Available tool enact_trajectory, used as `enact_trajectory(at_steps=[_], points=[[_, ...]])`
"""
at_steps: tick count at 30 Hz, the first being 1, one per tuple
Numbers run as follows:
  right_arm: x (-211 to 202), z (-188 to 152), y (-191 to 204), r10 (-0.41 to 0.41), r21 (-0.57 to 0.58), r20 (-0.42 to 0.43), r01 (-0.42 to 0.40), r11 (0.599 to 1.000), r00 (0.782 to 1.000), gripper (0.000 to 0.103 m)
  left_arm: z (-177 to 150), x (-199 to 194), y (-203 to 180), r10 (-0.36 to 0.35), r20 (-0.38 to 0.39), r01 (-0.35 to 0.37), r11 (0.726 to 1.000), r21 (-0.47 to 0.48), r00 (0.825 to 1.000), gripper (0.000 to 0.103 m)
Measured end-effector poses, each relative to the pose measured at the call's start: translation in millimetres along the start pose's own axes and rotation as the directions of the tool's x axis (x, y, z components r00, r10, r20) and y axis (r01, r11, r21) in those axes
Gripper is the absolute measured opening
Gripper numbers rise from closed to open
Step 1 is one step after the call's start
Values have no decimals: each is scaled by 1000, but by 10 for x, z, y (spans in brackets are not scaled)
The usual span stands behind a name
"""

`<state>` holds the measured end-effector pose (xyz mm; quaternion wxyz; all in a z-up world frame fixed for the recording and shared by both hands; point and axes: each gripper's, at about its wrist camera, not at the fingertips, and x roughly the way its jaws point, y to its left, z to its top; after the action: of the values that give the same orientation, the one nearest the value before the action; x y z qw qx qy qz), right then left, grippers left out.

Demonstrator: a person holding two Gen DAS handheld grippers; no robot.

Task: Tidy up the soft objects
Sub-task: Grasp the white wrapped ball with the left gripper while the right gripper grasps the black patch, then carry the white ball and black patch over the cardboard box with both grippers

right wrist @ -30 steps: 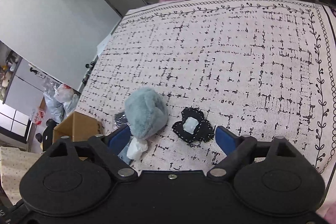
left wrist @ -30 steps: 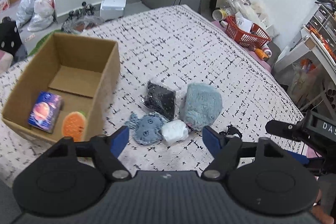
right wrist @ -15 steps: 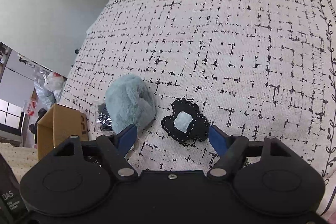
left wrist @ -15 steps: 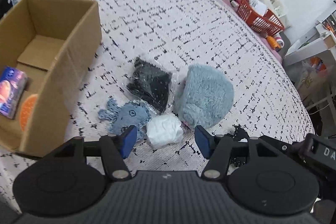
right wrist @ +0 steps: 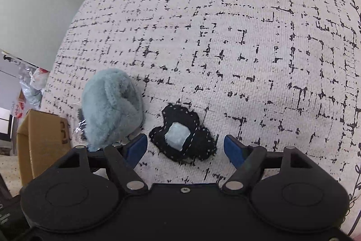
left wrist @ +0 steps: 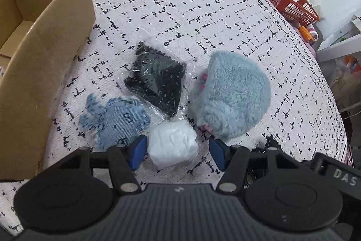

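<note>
Matte black left gripper (left wrist: pixel 177 151): blue pads, ribbed grey housing, silver pivot screws. Right gripper (right wrist: pixel 186 147) matches, smooth black, one screw at twelve o'clock.

Bare cloth (right wrist: pixel 259 55) ahead; cardboard box (left wrist: pixel 45 73) walling the left.

Surface (left wrist: pixel 203 3): white woven cloth with a broken black grid pattern and a black vine border. Box (left wrist: pixel 45 55): plain brown cardboard. Fluffy toy (left wrist: pixel 232 103): pale blue-grey with pink details. Flat toy (left wrist: pixel 117 119): denim blue with dark stitched marks. Ball (left wrist: pixel 172 143): white. Bagged item (left wrist: pixel 158 80): black. Patch (right wrist: pixel 182 139): black, white dashed stitching, pale blue centre. Basket (left wrist: pixel 291 3): red. Fingers (left wrist: pixel 137 149): blue.
</note>
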<state>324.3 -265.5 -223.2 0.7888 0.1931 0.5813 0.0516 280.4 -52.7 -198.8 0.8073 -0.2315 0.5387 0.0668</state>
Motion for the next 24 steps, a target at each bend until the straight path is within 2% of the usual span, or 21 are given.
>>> enact_trajectory(at_steps=[1, 11, 13, 14, 15, 17, 24], points=[[16, 13, 1, -5, 0, 0, 5, 1000, 1000, 74, 12, 2, -5, 0, -1, 0, 1000, -2, 1000, 47], [117, 16, 39, -45, -33, -2, 45, 998, 999, 73, -15, -140, -58, -20, 18, 20, 1000, -1, 1000, 45], [126, 14, 59, -49, -45, 2, 49, 998, 999, 59, -38, -177, -53, -23, 18, 23, 1000, -8, 1000, 45], [126, 12, 75, -54, -57, 9, 54, 997, 999, 40, -51, -201, -52, -26, 19, 26, 1000, -8, 999, 45], [118, 11, 82, -73, -71, 21, 75, 995, 997, 35, -65, -229, -52, -29, 21, 29, 1000, -8, 999, 45], [85, -1, 56, -70, -62, 32, 72, 995, 997, 29, -93, -307, -50, -35, 29, 36, 999, -7, 999, 45], [-145, -101, 19, -6, -34, 63, 8, 999, 998, 28, -174, -650, -28, -58, 76, 58, 998, 5, 995, 45]])
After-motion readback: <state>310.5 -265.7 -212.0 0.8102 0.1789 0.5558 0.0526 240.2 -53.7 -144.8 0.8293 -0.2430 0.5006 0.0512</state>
